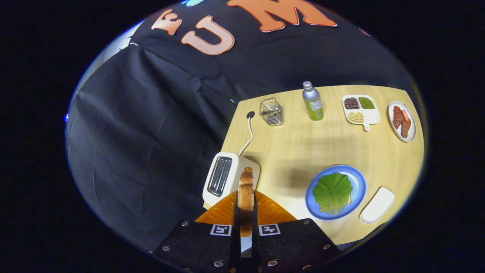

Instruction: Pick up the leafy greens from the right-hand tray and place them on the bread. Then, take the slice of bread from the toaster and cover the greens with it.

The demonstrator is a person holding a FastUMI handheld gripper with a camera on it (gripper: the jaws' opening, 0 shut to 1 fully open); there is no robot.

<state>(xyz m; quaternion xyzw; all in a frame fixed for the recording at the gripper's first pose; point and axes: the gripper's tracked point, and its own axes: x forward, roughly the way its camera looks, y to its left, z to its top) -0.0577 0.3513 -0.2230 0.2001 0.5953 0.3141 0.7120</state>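
Staged kitchen booth: black cloth wall (159,113) behind a wood table (303,151) set with toaster (223,178), plate (360,185), bottle (313,101), food tray (373,115), wire basket (271,111).

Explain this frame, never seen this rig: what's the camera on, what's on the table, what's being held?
There is no robot arm here. A person carries a hand-held gripper, and a fisheye camera riding on it looks forward along its two fingers, which show at the bottom of the view.

The fingers are shut on a slice of bread, held on edge between them, up above the table. Just beyond it is a white toaster with its cord running back across the wooden table.

To the right of the fingers, a blue plate holds a leafy green lying on another bread slice. Beside it is a white tray.

Further back: a wire basket, a bottle, a divided dish of beans and a plate of meat.
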